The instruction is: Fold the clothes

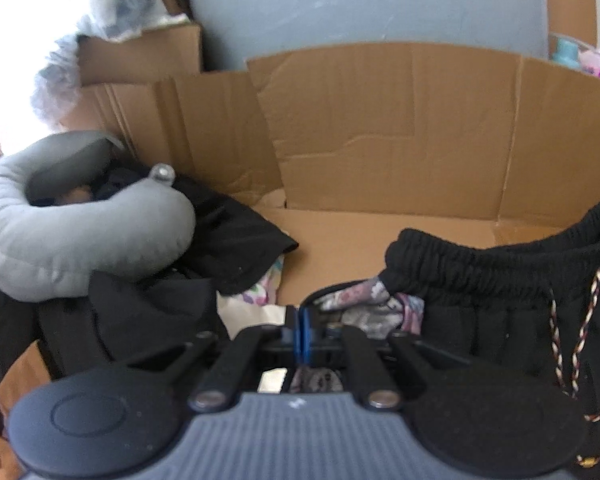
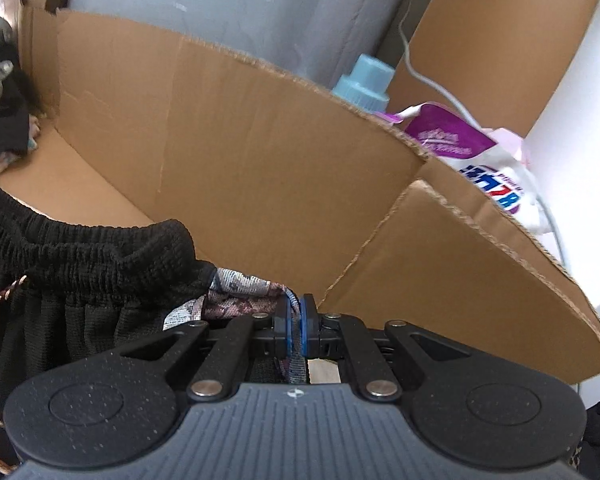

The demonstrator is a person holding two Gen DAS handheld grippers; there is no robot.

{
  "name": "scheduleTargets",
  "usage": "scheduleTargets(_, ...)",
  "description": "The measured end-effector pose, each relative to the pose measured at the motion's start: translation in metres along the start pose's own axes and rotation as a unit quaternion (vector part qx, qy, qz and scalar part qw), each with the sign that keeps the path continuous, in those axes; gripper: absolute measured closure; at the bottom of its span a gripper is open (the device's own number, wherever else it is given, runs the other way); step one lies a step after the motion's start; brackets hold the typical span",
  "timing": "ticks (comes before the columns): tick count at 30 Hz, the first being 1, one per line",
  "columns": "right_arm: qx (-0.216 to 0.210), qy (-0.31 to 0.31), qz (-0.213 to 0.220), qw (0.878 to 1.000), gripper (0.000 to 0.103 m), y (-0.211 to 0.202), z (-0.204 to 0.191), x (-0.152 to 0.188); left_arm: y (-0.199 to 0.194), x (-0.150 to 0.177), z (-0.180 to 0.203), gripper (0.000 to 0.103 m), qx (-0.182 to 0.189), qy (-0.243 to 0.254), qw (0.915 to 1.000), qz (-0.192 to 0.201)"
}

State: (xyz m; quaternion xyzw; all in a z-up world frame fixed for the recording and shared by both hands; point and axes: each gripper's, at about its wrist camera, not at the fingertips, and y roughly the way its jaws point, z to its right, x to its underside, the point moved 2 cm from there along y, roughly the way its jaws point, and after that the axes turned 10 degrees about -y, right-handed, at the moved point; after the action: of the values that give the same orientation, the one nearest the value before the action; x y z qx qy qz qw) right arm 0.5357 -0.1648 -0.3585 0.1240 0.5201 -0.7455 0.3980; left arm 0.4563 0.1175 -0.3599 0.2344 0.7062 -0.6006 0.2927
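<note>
Left claw [image 1: 302,330] clamped on the patterned grey-and-purple lining cloth [image 1: 364,304] at one end of a black elastic-waist pair of shorts [image 1: 480,276]. Right claw [image 2: 295,330] clamped on the same lining [image 2: 244,292] at the other end, black waistband [image 2: 100,248] stretched between, held above an open brown cardboard box [image 1: 380,128]. One braided drawstring [image 1: 572,344] hanging. One grey U-shaped neck pillow [image 1: 60,240] atop a black clothes heap [image 1: 228,248], left. One blue-capped bottle [image 2: 364,84] behind.
</note>
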Motion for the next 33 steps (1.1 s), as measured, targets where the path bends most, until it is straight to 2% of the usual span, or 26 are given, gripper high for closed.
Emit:
scheduleTargets(4,0.006,-0.005,-0.007,1.0,0.101,0.015,-0.006,-0.005,0.017,-0.004,0.003,0.101,-0.009,0.001,0.9999,-0.013)
scheduleTargets(6,-0.003,-0.007,-0.008,1.0,0.099,0.024,-0.009,-0.007,0.031,-0.004,0.006,0.1,-0.011,0.0,0.9992,-0.04)
scheduleTargets(8,-0.02,-0.006,-0.02,1.0,0.095,0.034,-0.011,-0.008,0.041,0.0,0.01,0.093,-0.015,0.005,0.9983,-0.057)
scheduleTargets(9,-0.027,-0.005,-0.026,0.999,0.089,0.038,-0.011,-0.008,0.044,0.002,0.012,0.087,-0.022,0.015,0.9978,-0.06)
scheduleTargets(10,-0.024,-0.005,-0.025,0.999,0.089,0.037,-0.011,-0.007,0.043,0.004,0.013,0.071,-0.029,0.024,0.9976,-0.059)
scheduleTargets(11,-0.018,-0.004,-0.023,1.0,0.082,0.036,-0.009,-0.007,0.042,0.006,0.014,0.062,-0.035,0.032,0.9972,-0.057)
scheduleTargets(12,-0.009,-0.002,-0.016,1.0,0.07,0.032,-0.007,-0.006,0.04,0.008,0.013,0.051,-0.028,0.031,0.9977,-0.054)
scheduleTargets(14,-0.016,0.009,-0.011,1.0,0.064,0.026,0.0,-0.003,0.036,0.013,0.01,0.05,-0.012,0.024,0.9979,-0.058)
scheduleTargets(19,-0.042,0.044,-0.024,0.998,0.064,0.006,0.019,0.016,0.02,0.03,0.004,0.05,-0.009,0.025,0.9972,-0.07)
scheduleTargets(23,-0.047,0.049,-0.032,0.997,0.064,-0.021,0.03,0.029,-0.005,0.043,-0.006,0.05,-0.002,0.018,0.9969,-0.076)
scheduleTargets(27,-0.052,0.057,-0.033,0.996,0.064,-0.055,0.045,0.034,-0.036,0.053,-0.017,0.05,-0.009,0.015,0.9961,-0.087)
scheduleTargets(33,-0.063,0.092,-0.025,0.993,0.064,-0.126,0.087,0.036,-0.093,0.055,-0.038,0.051,-0.018,-0.013,0.995,-0.098)
